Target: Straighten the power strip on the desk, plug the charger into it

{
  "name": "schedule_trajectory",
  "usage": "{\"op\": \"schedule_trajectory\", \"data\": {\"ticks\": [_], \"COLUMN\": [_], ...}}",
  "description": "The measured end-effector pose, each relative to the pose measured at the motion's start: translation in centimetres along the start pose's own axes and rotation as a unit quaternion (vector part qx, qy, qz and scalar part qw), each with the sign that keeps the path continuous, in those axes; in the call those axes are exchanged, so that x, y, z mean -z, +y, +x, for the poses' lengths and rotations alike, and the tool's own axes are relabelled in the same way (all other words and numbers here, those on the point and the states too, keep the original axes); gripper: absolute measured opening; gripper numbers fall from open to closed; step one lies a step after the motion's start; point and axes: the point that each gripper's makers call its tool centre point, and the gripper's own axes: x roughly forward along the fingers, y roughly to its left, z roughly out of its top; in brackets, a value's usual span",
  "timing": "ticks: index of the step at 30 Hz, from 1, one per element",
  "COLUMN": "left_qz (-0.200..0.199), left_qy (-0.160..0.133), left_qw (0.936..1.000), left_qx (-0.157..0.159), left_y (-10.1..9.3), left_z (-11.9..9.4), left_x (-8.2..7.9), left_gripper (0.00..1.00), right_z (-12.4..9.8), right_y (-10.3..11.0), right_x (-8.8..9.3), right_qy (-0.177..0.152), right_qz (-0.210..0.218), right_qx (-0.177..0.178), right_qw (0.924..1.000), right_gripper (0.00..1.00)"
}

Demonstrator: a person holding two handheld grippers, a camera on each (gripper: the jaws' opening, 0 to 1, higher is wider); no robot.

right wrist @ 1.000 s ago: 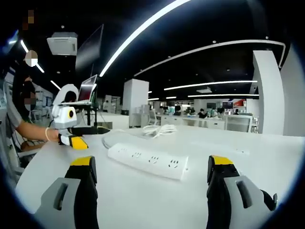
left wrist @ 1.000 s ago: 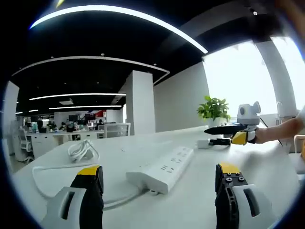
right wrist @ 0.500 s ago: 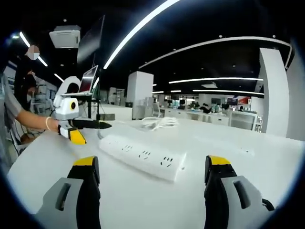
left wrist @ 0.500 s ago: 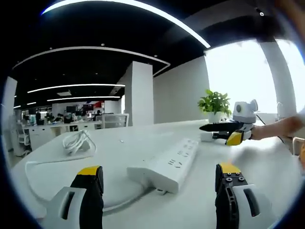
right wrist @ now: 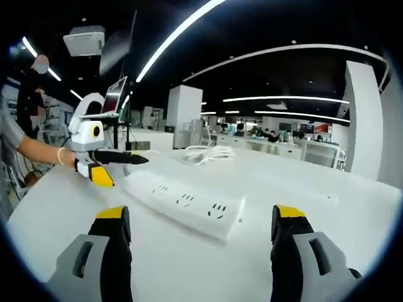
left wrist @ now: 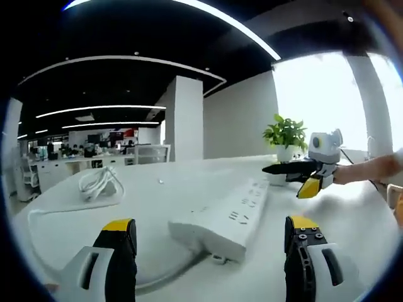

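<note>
Left gripper view: the white desk [left wrist: 189, 189] carries the power strip [left wrist: 223, 217] lying flat between the released left gripper [left wrist: 211, 242], long axis running away toward the upper right. The right gripper [right wrist: 198, 236] is spread, empty, the strip just ahead.

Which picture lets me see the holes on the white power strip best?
The right gripper view: the power strip lies broadside there, with three groups of socket holes facing the camera. In the left gripper view the power strip runs away end-on, so its holes look squashed and small.
</note>
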Motion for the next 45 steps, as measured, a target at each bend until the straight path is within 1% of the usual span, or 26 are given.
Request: {"op": "schedule_trajectory", "data": {"ticks": [4, 7, 9, 12, 16, 19, 22, 25, 28, 33, 35, 39, 43, 45], "left_qz": [0.006, 0.011, 0.012, 0.017, 0.028, 0.020, 0.021, 0.037, 0.049, 0.055, 0.058, 0.057, 0.054, 0.056], "left_qy": [0.005, 0.008, 0.013, 0.014, 0.023, 0.027, 0.036, 0.044, 0.052, 0.064, 0.067, 0.075, 0.076, 0.078], "left_qw": [1.0000, 0.9999, 0.9998, 0.9998, 0.9993, 0.9994, 0.9991, 0.9983, 0.9973, 0.9961, 0.9955, 0.9947, 0.9949, 0.9945], "left_qx": [-0.002, -0.003, -0.005, -0.001, 0.004, 0.006, 0.007, 0.013, 0.019, 0.025, 0.032, 0.040, 0.041, 0.043], "left_y": [0.3, 0.5, 0.7, 0.6, 0.7, 0.7, 0.5, 0.0, -0.3, -0.5, -0.8, -1.1, -1.1, -1.2], "left_z": [0.4, 0.8, 1.0, 1.1, 1.4, 1.5, 1.6, 1.8, 1.8, 1.9, 1.9, 1.9, 2.0, 2.1], "left_x": [0.1, 0.1, 0.2, 0.2, 0.4, 0.3, 0.5, 0.9, 1.1, 1.4, 1.4, 1.4, 1.4, 1.5], "left_gripper": [0.99, 0.99, 0.99, 0.99, 0.99, 0.99, 0.99, 0.99, 0.99, 0.99, 0.97, 0.87, 0.82, 0.81], "right_z": [0.8, 1.2, 1.4, 1.5, 1.6, 1.6, 1.7, 1.7, 1.8, 1.9, 1.9, 2.0, 2.0, 2.0], "right_y": [0.0, 0.0, -0.1, -0.1, 0.0, 0.1, 0.0, 0.0, 0.2, 0.3, 0.4, 0.5, 0.6, 0.7], "right_x": [0.4, 0.8, 1.1, 1.3, 1.7, 1.6, 1.5, 1.5, 1.7, 2.0, 2.0, 2.3, 2.3, 2.3], "right_qy": [0.011, 0.021, 0.027, 0.031, 0.047, 0.048, 0.047, 0.047, 0.057, 0.060, 0.060, 0.065, 0.069, 0.069], "right_qz": [0.000, 0.012, 0.018, 0.016, 0.026, 0.026, 0.029, 0.031, 0.037, 0.039, 0.043, 0.043, 0.044, 0.041], "right_qx": [-0.003, -0.009, -0.008, -0.008, -0.015, -0.017, -0.015, -0.015, -0.017, -0.019, -0.021, -0.021, -0.025, -0.026], "right_qw": [0.9999, 0.9997, 0.9995, 0.9994, 0.9985, 0.9984, 0.9983, 0.9983, 0.9976, 0.9972, 0.9971, 0.9967, 0.9964, 0.9964], "right_gripper": [0.91, 0.90, 0.89, 0.88, 0.86, 0.83, 0.83, 0.82, 0.80, 0.79, 0.78, 0.76, 0.73, 0.73]}}
